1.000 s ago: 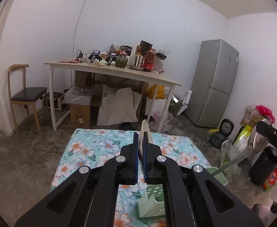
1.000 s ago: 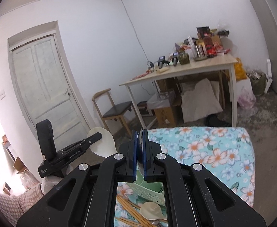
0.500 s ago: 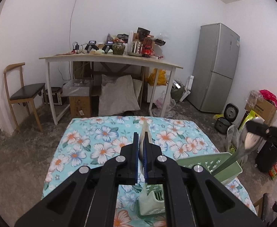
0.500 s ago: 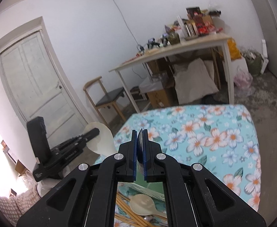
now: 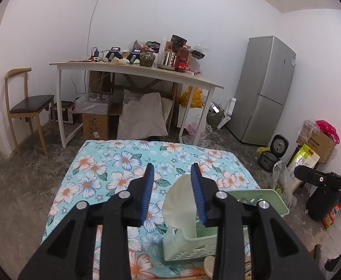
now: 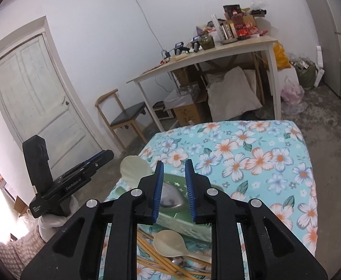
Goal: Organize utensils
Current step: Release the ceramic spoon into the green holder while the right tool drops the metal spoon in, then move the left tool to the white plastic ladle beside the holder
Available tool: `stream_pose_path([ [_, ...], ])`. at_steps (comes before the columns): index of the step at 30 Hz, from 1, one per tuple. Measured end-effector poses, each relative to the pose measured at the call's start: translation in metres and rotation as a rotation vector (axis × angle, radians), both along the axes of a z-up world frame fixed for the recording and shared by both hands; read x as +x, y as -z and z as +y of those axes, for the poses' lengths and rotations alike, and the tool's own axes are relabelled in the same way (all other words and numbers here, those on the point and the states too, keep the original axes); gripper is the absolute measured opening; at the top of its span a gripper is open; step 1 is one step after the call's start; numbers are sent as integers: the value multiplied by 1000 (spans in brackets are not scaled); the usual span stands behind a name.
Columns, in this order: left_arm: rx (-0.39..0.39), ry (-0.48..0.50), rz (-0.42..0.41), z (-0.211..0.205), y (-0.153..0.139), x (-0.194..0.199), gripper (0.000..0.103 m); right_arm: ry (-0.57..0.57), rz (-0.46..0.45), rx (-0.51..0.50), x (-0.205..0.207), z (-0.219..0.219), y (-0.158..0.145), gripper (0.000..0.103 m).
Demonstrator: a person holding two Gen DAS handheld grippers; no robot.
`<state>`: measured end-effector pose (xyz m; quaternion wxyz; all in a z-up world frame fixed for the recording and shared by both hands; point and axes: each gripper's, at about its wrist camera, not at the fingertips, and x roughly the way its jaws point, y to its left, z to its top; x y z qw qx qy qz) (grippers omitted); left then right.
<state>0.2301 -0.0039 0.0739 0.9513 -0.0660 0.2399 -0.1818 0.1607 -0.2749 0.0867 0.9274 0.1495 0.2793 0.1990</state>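
Two tools [image 5: 171,170] [image 6: 173,166] over basket rim [image 5: 263,192]

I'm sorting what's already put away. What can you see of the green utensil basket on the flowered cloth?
The green utensil basket looks like pale green plastic with perforated walls, and stands upright on the flowered cloth. A cream rice paddle stands in a compartment at its left end and a metal spoon lies in it. Both grippers' jaws have just been opening.

"GenRobot.AI" on the left tongs [image 6: 98,161] body (smaller lettering unreadable); "DA" on the right tongs [image 5: 297,171] body
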Motion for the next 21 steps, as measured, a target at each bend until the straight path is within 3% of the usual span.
stream_pose_path([
  [5,-29,-17,-44,16,-11,-29,36,49,-41,15,-34,-3,0,28],
  [9,-36,-10,-69,29,-8,-61,41,92,-25,5,-62,5,20,33],
  [16,-31,-18,29,45,22,-99,42,148,116,-66,-98,27,84,36],
  [21,-57,-39,85,51,38,-120,43,148,180,-94,-110,33,104,39],
])
